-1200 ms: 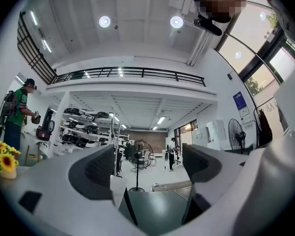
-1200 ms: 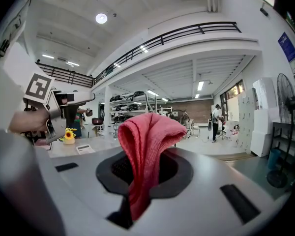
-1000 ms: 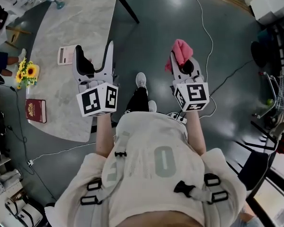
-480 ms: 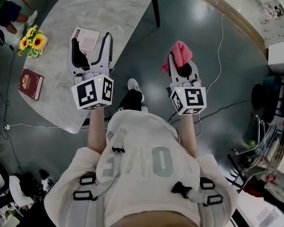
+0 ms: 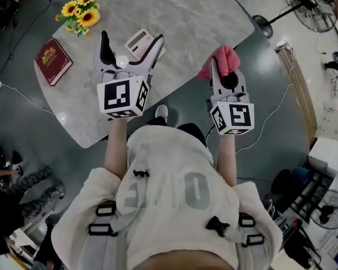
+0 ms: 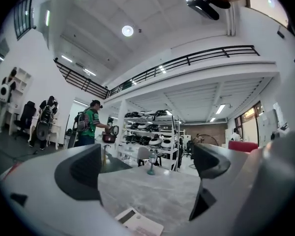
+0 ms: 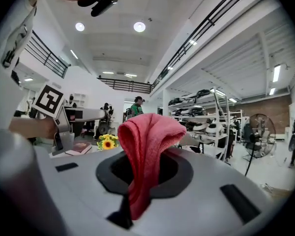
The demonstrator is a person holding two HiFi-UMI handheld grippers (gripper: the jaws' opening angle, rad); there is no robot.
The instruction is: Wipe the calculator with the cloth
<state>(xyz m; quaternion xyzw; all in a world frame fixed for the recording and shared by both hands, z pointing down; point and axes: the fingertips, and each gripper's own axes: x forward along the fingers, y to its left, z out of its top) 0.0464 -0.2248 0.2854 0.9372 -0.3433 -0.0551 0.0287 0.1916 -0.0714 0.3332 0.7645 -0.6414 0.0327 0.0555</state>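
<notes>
At the far left of the grey marble-patterned desk (image 5: 191,21) lies a dark red hardback book (image 5: 53,60), and just beyond it a bunch of yellow sunflowers (image 5: 80,14). Both sit well apart from the work, so we judge them bystanders. Whatever holds the flowers is hidden under the blooms, and we see no tray, box or bowl near our hands.

Next comes our left hand-held gripper (image 5: 130,38), held level above the desk. Its jaws have just been opening and stand wide, with nothing pressed between them. The pale flat calculator (image 5: 139,40) lies face up on the desk, below and ahead of that gap, touched by neither jaw. We judge the wide spread is meant to take the calculator by its edges and steady it.

To the right, our right hand-held gripper (image 5: 225,77) hangs at the desk's near edge. Its jaws are clamped on a pink terry cloth (image 5: 224,59), which rises out of them in a loose fold. Pinching it low leaves a free pad of fabric in front, which we judge is there to rub the calculator. The cloth is near the calculator but apart from it, so wiping has not begun.
</notes>
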